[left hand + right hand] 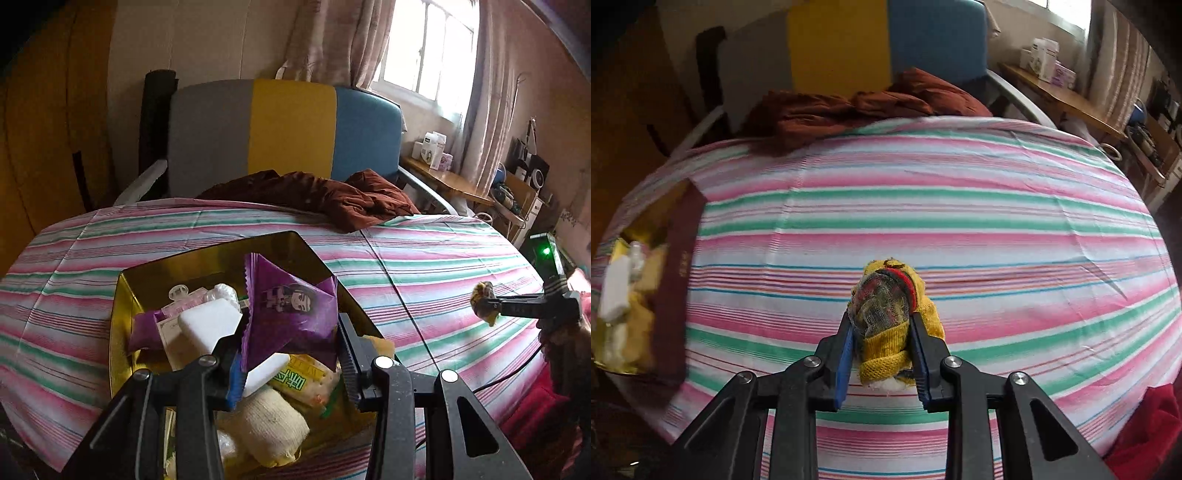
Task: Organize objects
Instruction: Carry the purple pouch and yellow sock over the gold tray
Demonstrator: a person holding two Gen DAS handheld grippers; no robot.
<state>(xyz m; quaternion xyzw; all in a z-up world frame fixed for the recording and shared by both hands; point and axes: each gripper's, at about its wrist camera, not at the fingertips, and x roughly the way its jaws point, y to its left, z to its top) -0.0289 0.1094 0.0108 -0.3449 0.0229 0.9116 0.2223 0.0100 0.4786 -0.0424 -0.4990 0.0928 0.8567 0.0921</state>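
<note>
Yellow bundle: soft knit and mesh, light, squashes; held mid-body in the right gripper, well right of the tin. Purple packet: crinkly, slippery, hangs over the tin, its edge pinched by the left gripper.

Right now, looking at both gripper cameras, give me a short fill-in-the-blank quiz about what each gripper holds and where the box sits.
1. The left gripper pinches a ____ snack packet.
2. The right gripper is shut on a rolled ____ knitted cloth bundle.
3. The gold-lined box rests on a ____ bedsheet.

Missing words: purple; yellow; striped
</note>
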